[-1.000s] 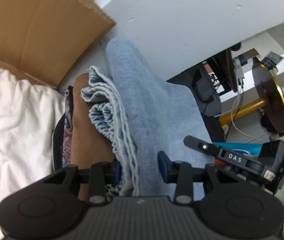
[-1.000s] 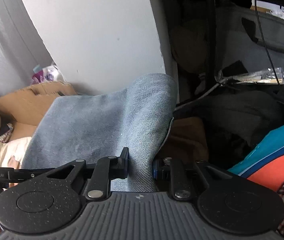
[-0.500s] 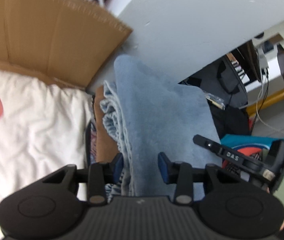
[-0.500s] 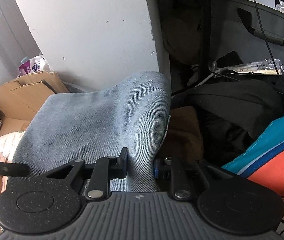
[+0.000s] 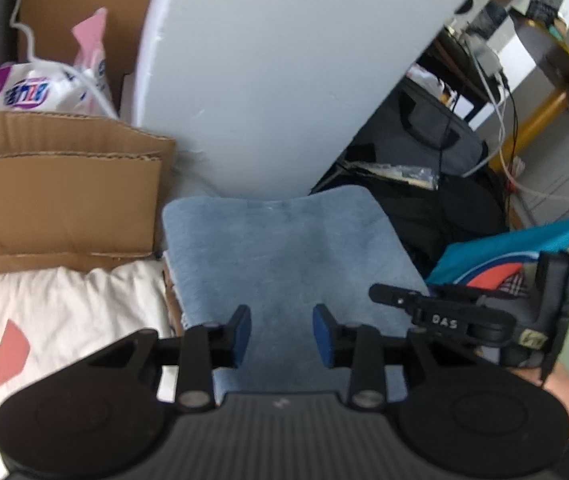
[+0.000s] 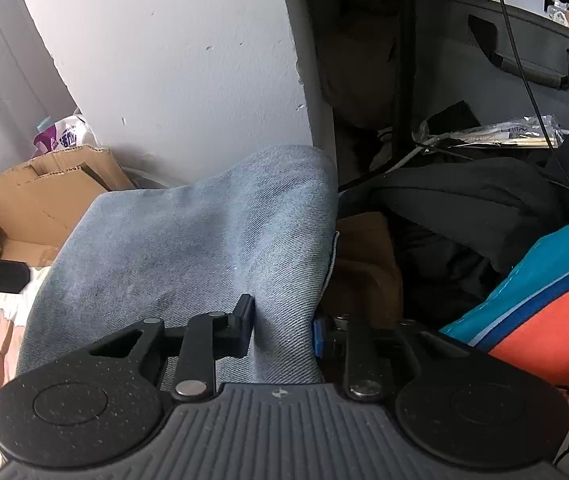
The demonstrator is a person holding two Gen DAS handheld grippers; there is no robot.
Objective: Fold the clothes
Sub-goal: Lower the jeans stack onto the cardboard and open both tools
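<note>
A folded light-blue denim garment [image 5: 284, 248] lies on a pile of clothes against a white wall. My left gripper [image 5: 281, 336] hovers above its near edge. Its jaws are closing, and the blue pads [image 5: 240, 336] stand apart without pressing the cloth below. My right gripper [image 6: 282, 328] has a thick fold of the denim [image 6: 204, 248] between its pads at the garment's right edge. Its jaws are opening, though the cloth still fills the gap and touches both pads. In the left wrist view the right gripper's upper finger [image 5: 396, 299] rests on the denim's right corner.
A cardboard box [image 5: 56, 200] and a plastic packet [image 5: 28, 92] stand at the left by the white wall [image 5: 264, 80]. White bedding [image 5: 64, 312] lies to the left. A brown garment [image 6: 364, 256], dark clothes [image 6: 464, 208] and a teal-and-orange cloth [image 6: 544, 288] crowd the right.
My left gripper rose and rolled; the denim's gathered edge no longer runs between its pads and the garment now shows flat. The right gripper's jaws widened around the fold.
</note>
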